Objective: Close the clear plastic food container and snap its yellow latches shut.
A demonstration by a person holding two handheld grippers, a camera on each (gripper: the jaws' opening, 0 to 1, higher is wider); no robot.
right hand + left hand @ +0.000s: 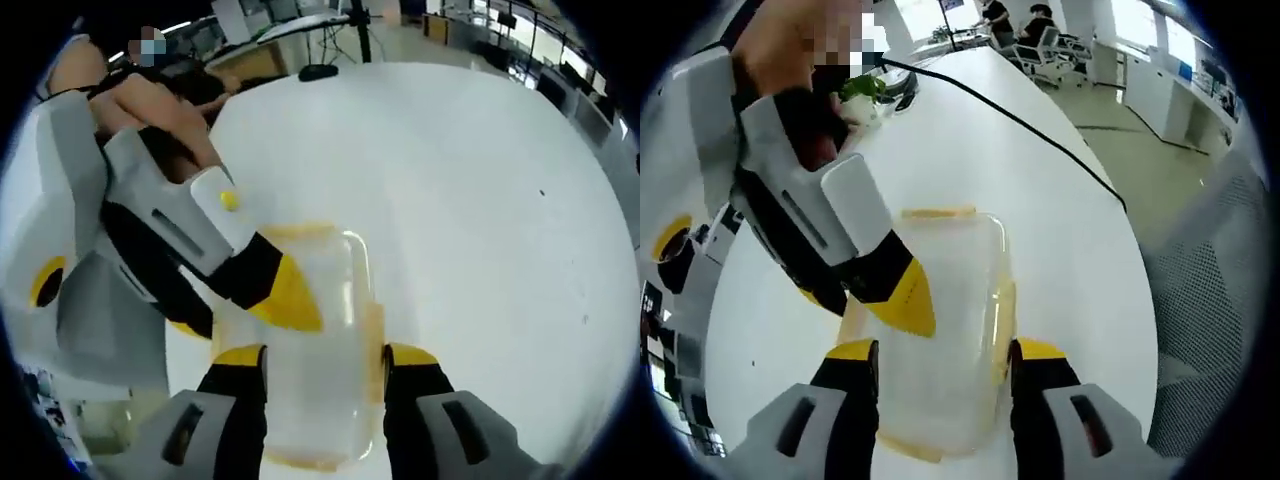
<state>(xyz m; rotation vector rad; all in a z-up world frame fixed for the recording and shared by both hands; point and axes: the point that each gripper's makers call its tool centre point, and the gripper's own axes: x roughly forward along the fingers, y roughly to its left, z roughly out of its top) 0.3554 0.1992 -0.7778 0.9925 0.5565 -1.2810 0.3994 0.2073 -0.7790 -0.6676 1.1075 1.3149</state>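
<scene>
The clear plastic container point(950, 280) lies on the white table point(970, 140) with its lid on top. A yellow latch point(937, 213) runs along its far edge and another point(1007, 312) along its right side. My left gripper point(947, 352) is open, its two yellow-tipped jaws flanking the container's near end. My right gripper point(908, 305) comes in from the upper left, yellow tip resting on the lid's left part. In the right gripper view my right gripper point(325, 357) stands open around the container point(335, 300), and the left gripper point(295, 300) touches the lid from the left.
A black cable point(1020, 120) crosses the table toward a small potted plant point(865, 92). A mesh chair point(1215, 300) stands beside the table's right edge, office chairs point(1040, 45) further back. A person's hand point(150, 100) holds the left gripper. A dark object point(318, 72) lies at the far table edge.
</scene>
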